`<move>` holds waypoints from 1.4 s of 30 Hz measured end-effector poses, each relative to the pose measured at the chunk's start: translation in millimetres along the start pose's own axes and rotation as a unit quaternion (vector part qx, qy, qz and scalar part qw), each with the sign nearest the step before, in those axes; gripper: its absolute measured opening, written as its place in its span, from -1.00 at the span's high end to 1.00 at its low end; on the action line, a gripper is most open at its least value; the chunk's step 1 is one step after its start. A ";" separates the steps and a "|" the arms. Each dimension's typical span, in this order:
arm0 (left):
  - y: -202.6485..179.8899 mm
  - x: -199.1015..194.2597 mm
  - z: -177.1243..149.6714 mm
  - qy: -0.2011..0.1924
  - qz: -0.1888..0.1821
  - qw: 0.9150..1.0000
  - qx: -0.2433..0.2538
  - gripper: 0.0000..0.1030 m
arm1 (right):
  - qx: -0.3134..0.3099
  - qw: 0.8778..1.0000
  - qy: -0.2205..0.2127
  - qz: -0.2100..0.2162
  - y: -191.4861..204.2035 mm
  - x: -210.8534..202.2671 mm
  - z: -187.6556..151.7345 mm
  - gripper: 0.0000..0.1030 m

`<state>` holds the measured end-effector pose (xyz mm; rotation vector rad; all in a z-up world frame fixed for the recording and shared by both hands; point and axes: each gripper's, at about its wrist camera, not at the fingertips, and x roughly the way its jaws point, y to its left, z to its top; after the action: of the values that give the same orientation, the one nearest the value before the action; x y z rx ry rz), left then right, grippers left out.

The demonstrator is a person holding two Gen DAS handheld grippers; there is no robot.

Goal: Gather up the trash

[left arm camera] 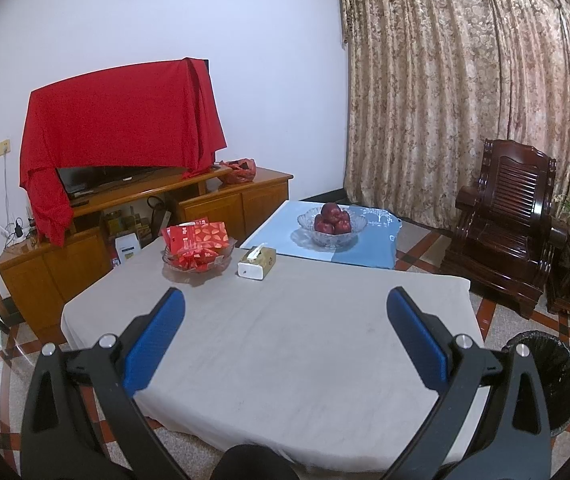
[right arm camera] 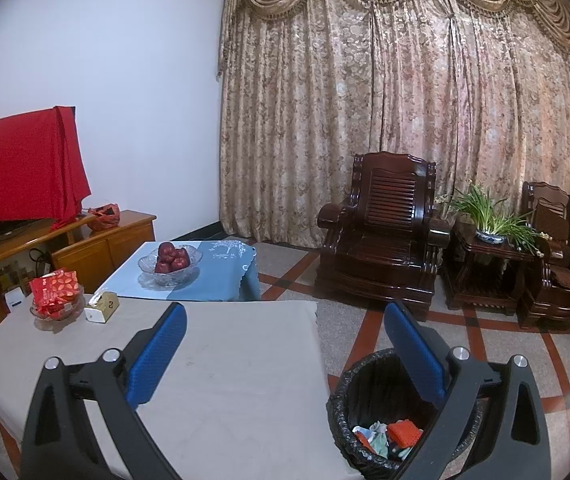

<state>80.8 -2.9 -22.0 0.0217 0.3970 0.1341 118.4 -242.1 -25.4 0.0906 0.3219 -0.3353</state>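
Note:
A black bin with a black liner point(right arm camera: 381, 412) stands on the floor at the table's right side and holds crumpled red, white and teal wrappers point(right arm camera: 389, 434). It also shows in the left wrist view point(left arm camera: 553, 376). My left gripper point(left arm camera: 285, 300) is open and empty above the grey-covered table point(left arm camera: 285, 340). My right gripper point(right arm camera: 285, 316) is open and empty above the table's right edge, its right finger over the bin.
On the grey table stand a glass dish of red packets point(left arm camera: 197, 248) and a tissue box point(left arm camera: 257, 262). A glass bowl of apples point(left arm camera: 332, 222) sits on a blue-covered table. A wooden TV cabinet point(left arm camera: 125, 232), dark wooden armchairs point(right arm camera: 381, 232) and a potted plant point(right arm camera: 489, 220) surround them.

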 end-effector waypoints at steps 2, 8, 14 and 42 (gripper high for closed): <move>-1.3 -0.4 -0.3 -0.001 0.001 1.000 0.001 -0.90 | 0.000 1.000 -0.001 0.000 0.2 -0.3 0.5 -0.88; -1.2 0.2 -0.1 0.000 0.000 1.000 0.001 -0.90 | 0.000 1.000 -0.001 0.000 -0.2 -0.1 -0.4 -0.88; -1.1 -1.6 -1.9 0.001 0.000 1.000 0.001 -0.90 | 0.000 1.000 -0.001 0.000 2.5 -0.1 0.0 -0.88; 0.1 -3.2 -4.7 0.003 0.000 1.000 0.001 -0.90 | 0.000 1.000 0.001 0.000 3.6 0.6 -2.4 -0.88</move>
<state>76.0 -3.3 -25.1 0.0236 0.4023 0.1344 119.5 -238.6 -27.8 0.0916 0.3231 -0.3356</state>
